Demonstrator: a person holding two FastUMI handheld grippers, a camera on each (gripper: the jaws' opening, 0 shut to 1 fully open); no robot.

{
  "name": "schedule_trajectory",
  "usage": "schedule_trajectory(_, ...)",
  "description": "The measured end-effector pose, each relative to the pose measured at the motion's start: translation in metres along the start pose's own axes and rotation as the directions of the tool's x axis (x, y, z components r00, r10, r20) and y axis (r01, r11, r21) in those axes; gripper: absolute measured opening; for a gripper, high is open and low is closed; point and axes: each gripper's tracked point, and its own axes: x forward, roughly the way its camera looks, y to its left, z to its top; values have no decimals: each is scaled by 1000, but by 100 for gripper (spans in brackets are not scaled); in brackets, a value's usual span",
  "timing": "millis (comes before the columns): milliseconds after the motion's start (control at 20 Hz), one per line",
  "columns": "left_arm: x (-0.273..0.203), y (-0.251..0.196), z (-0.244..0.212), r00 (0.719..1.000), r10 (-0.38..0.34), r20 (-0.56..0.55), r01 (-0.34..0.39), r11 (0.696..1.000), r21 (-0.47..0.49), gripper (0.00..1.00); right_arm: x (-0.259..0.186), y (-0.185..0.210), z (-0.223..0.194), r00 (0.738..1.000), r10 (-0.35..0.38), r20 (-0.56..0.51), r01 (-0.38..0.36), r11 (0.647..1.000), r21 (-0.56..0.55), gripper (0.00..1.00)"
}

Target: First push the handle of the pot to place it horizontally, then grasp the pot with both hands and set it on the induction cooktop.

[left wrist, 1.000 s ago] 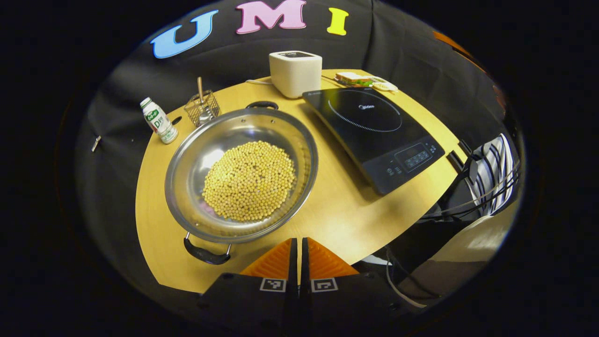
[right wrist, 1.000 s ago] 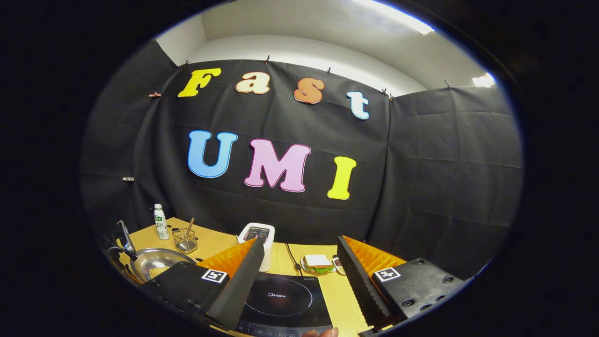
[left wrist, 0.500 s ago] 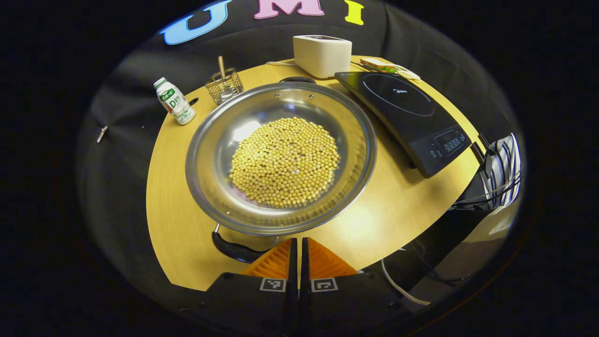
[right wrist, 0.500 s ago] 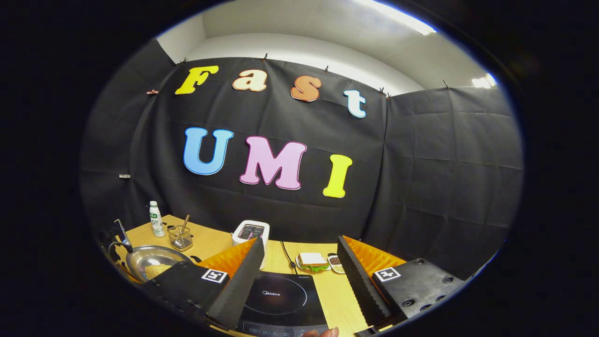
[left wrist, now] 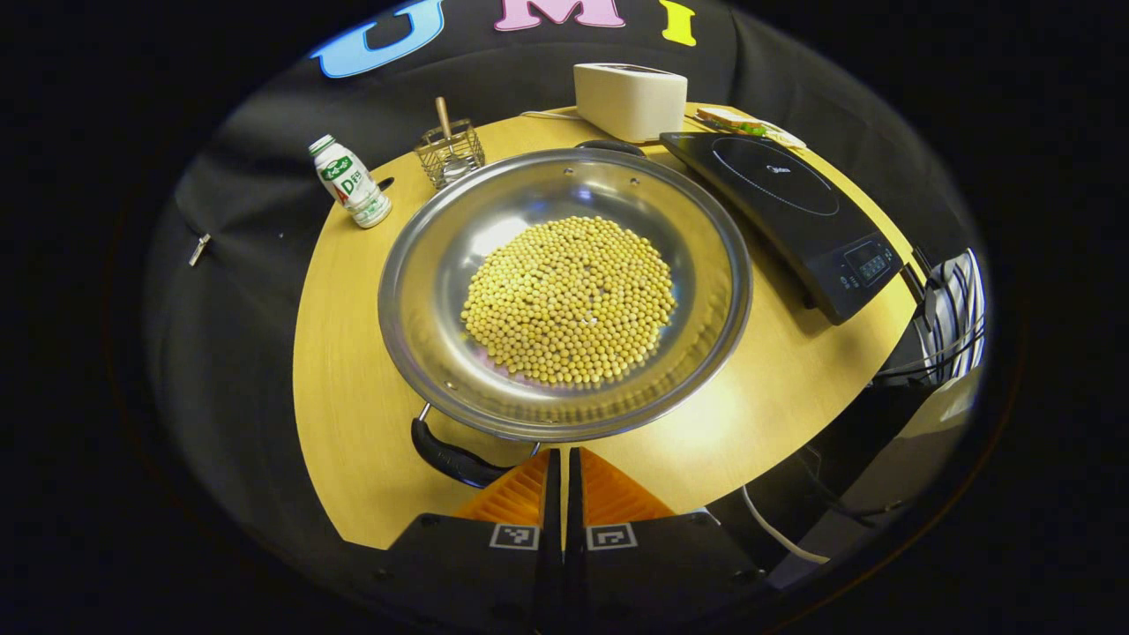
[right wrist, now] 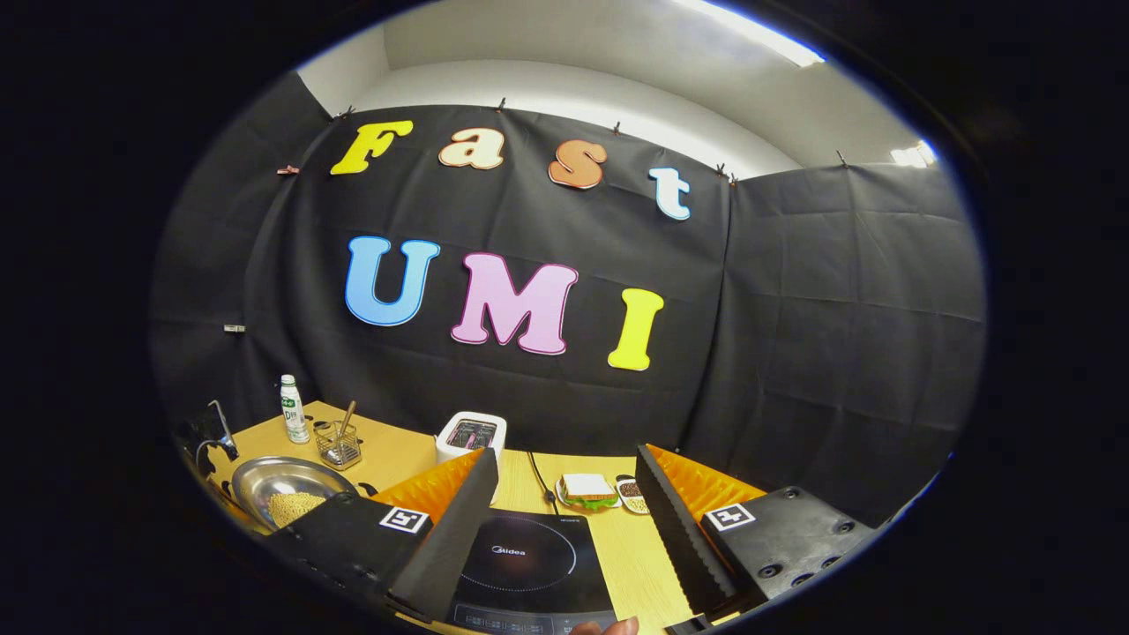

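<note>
The left gripper (left wrist: pixel 564 467) has its fingers closed together, just beside the near handle (left wrist: pixel 452 457) of the pot (left wrist: pixel 564 291), which sits mid-tabletop, left of the cooktop (left wrist: pixel 785 212). A hard push could spill the beans (left wrist: pixel 569 300). The right gripper (right wrist: pixel 564 520) is open above the cooktop.

In the left gripper view, the pot's near handle (left wrist: pixel 454 459) runs under the closed orange fingers (left wrist: pixel 516 494), so contact cannot be told. In the right gripper view, the induction cooktop (right wrist: pixel 529 564) is partly hidden behind the left finger and cut off below, and the plate of food (right wrist: pixel 586 492) is too small to make out.
</note>
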Motion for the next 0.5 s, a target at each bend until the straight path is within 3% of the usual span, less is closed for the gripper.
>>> schedule_trajectory(500,20,69,7,998,47,34,-48,998,34,5,-2,0,2,1000,-4,-1,4,1000,-15,98)
